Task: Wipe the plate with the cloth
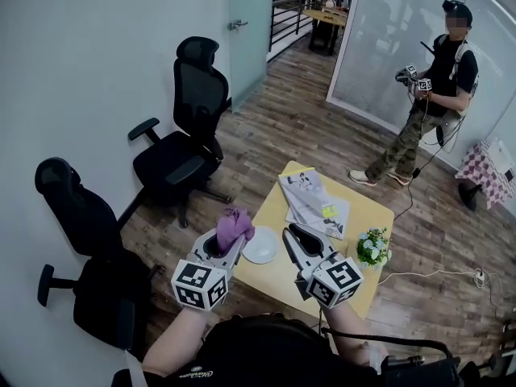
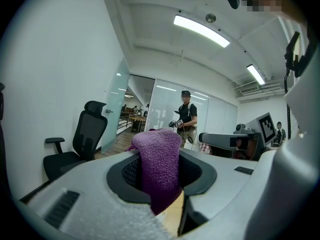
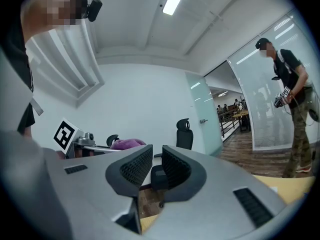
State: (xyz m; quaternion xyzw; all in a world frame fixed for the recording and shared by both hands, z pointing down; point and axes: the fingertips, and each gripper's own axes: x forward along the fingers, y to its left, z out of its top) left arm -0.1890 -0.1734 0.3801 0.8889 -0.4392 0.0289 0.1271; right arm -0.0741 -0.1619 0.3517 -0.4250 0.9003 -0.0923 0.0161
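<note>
A small white plate (image 1: pixel 260 246) lies on the yellow table (image 1: pixel 367 216) near its front left corner. My left gripper (image 1: pixel 228 244) hovers just left of the plate, shut on a purple cloth (image 1: pixel 235 226) that bulges above the jaws. The left gripper view shows the cloth (image 2: pixel 159 169) pinched between both pads of the left gripper (image 2: pixel 160 156). Just right of the plate, my right gripper (image 1: pixel 292 236) is raised, its jaws nearly together with nothing between them. Only a slim gap shows at the right gripper (image 3: pixel 157 156); the cloth (image 3: pixel 126 143) appears beyond it.
Printed papers (image 1: pixel 314 202) lie across the table's middle, and a small flower pot (image 1: pixel 372 247) sits at its right edge. Two black office chairs (image 1: pixel 181 135) (image 1: pixel 85 240) stand to the left by the wall. A person (image 1: pixel 439 87) holding grippers stands at the far right.
</note>
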